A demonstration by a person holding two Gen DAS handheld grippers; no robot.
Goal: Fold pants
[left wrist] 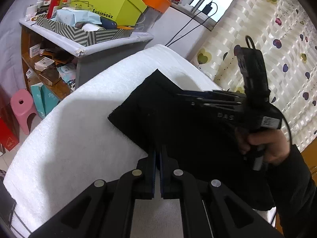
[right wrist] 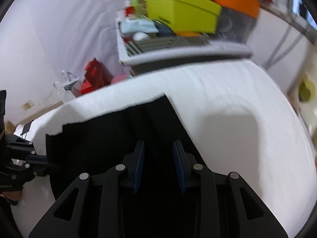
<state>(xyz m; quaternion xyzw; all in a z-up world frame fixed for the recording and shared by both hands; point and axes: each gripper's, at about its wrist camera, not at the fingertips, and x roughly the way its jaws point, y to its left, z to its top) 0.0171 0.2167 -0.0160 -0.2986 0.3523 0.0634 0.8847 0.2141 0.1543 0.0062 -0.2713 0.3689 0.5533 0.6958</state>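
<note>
Black folded pants (left wrist: 178, 123) (right wrist: 111, 134) lie on a white towel-covered surface (left wrist: 79, 119) (right wrist: 237, 99). My left gripper (left wrist: 157, 154) is shut on the near edge of the pants; in the right wrist view, the left gripper (right wrist: 49, 163) pinches the cloth's left edge. My right gripper (right wrist: 158, 146) is open just above the middle of the pants, with only dark cloth showing between its blue pads (right wrist: 140, 158). In the left wrist view, the right gripper (left wrist: 178, 96) reaches in from the right over the pants, held by a hand (left wrist: 267, 144).
A cluttered grey shelf unit (left wrist: 111, 45) stands just behind the surface, with a lime green box (left wrist: 111, 4) (right wrist: 182, 11) and an orange box (left wrist: 156, 0) on top. A pink stool (left wrist: 21, 107) is on the floor at left. A patterned curtain (left wrist: 277, 39) hangs at right.
</note>
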